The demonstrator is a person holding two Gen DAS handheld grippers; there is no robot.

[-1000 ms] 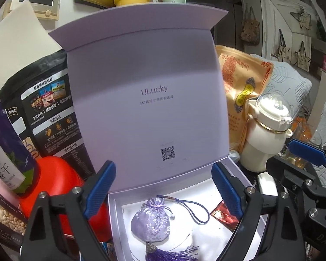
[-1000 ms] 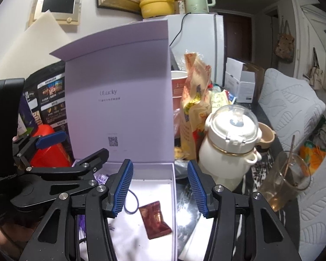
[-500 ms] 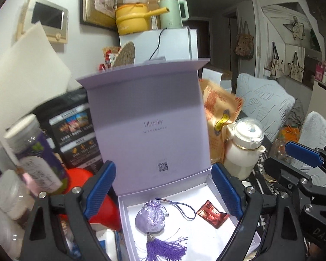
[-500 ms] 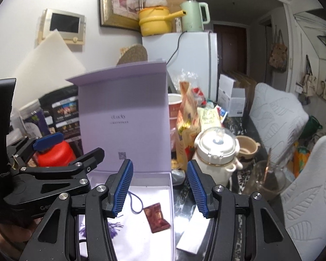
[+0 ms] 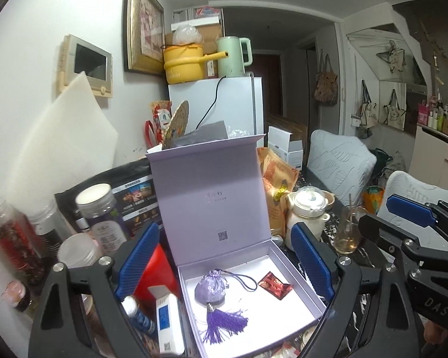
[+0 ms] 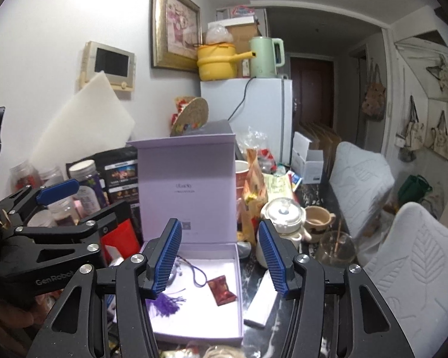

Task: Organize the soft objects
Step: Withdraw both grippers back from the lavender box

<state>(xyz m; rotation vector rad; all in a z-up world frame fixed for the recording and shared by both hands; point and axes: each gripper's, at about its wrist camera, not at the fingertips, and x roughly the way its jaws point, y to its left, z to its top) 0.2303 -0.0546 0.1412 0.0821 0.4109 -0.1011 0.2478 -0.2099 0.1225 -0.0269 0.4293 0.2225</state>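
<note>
You've got both tools up over the bench, and your left gripper (image 5: 225, 259) has its fingers spread wide, released, nothing between them. Your right gripper (image 6: 221, 258) is the same story: fingers parted and empty.

Count with me: one lavender gift box (image 5: 301, 280), lid standing upright behind it, sitting low between your left fingers. Inside it, two things. One purple sachet (image 5: 209, 290) with a tassel (image 5: 222, 323) trailing toward you and a cord looping off to the right, and one red foil packet (image 5: 274, 285) just beside that cord, nearer your right-hand finger pad. The sachet and the packet lie apart, not touching.

From the right wrist view, the same box (image 6: 237, 304) lies below and between your fingers; the packet (image 6: 222, 290) shows plainly in the gap, and the left finger covers most of the sachet, leaving only the tassel (image 6: 164, 302) peeking out.

Outside your left finger: one red container (image 5: 152, 274), one small white carton (image 5: 168, 325), and several lidded jars, one with a purple label (image 5: 100, 217). Beyond your right finger: one cream ceramic pot (image 5: 309, 211) with a clear lid, one glass cup (image 5: 348, 229) with a stick in it, and one orange snack bag (image 5: 276, 188) touching the box lid.
</note>
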